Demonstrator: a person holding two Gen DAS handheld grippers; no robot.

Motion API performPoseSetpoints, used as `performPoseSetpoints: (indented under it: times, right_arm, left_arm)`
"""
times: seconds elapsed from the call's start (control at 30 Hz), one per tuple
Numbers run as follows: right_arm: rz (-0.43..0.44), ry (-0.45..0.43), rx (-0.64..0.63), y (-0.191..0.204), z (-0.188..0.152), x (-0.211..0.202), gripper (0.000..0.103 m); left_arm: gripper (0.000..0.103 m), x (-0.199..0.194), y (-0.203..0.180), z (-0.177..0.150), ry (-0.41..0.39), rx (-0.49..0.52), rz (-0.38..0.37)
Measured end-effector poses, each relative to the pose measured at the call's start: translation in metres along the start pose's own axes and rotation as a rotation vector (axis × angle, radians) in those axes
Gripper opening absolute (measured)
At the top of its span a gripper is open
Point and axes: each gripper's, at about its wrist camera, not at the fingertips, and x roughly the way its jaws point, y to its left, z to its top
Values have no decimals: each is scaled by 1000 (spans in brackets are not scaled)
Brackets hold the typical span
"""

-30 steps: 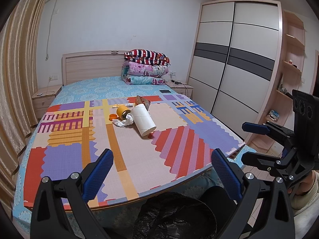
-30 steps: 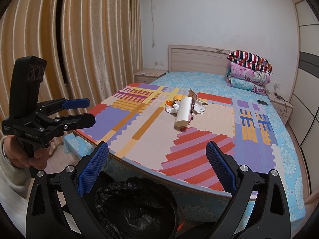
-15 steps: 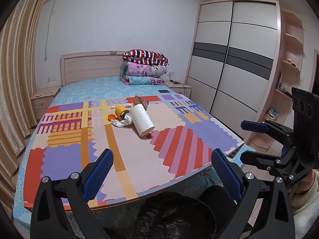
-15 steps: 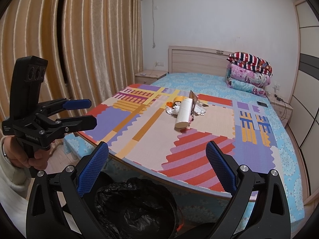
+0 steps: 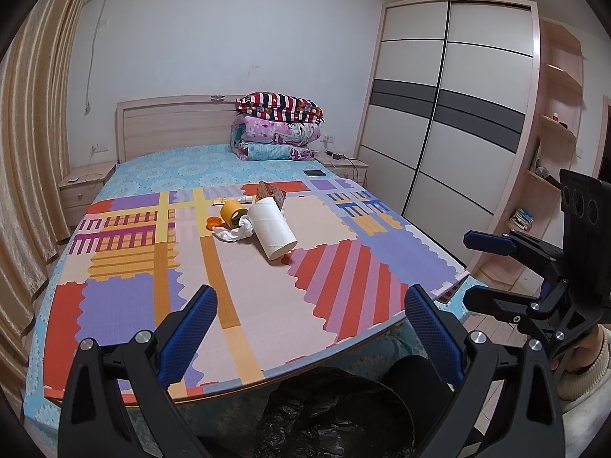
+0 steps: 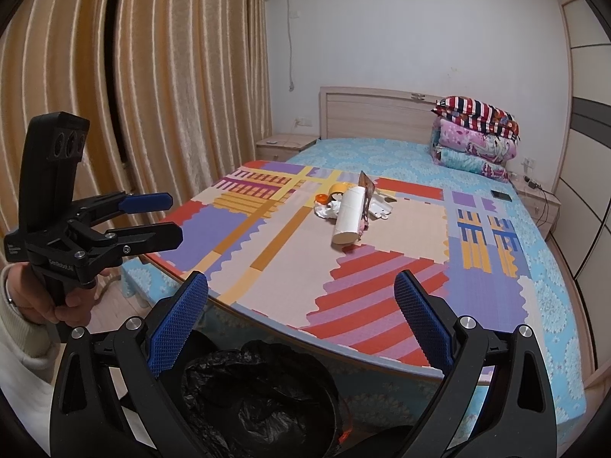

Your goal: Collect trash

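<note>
A small pile of trash lies mid-mat on the bed: a white paper roll [image 5: 273, 229] [image 6: 349, 215], a crumpled tissue [image 5: 233, 232] [image 6: 327, 210], a yellow tape roll [image 5: 231, 213], an orange cap [image 5: 214, 223] and a brown wrapper [image 5: 272, 194]. A bin lined with a black bag [image 5: 336, 416] [image 6: 259, 393] stands at the foot of the bed, right below both grippers. My left gripper [image 5: 311, 328] [image 6: 160, 217] is open and holds nothing. My right gripper [image 6: 301, 316] [image 5: 481, 271] is open too, also with nothing in it. Both hover well short of the pile.
A colourful foam mat [image 5: 160, 290] covers the bed's near half. Folded quilts [image 5: 278, 126] are stacked by the headboard, and a phone [image 5: 315, 172] lies on the sheet. A wardrobe [image 5: 443, 145] stands to the right, curtains [image 6: 114, 95] to the left, bedside tables on both sides.
Both views have tilted very slightly, so the bed sits a little lower in frame. Both grippers remain open and the trash has not moved.
</note>
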Motion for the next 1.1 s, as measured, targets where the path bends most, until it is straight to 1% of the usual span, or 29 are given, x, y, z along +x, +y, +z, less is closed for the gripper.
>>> performPoseSetpoints:
  times: [0.27, 0.5, 0.67, 0.77, 1.1]
  right_arm:
    - [5, 6, 5, -5, 3, 8, 99]
    - [10, 21, 11, -15, 11, 29, 99]
    - [23, 36, 7, -23, 21, 55, 99]
    - [23, 46, 10, -30, 27, 73, 99]
    - [32, 117, 99, -63, 38, 143, 98]
  left_arm:
    - [95, 9, 7, 6, 8, -5, 9]
    - [95, 34, 25, 16, 37, -29, 6]
    - [95, 62, 46, 26, 75, -54, -5]
    - [95, 81, 58, 33, 87, -67, -33]
    - [94, 156, 97, 48, 163, -118, -15]
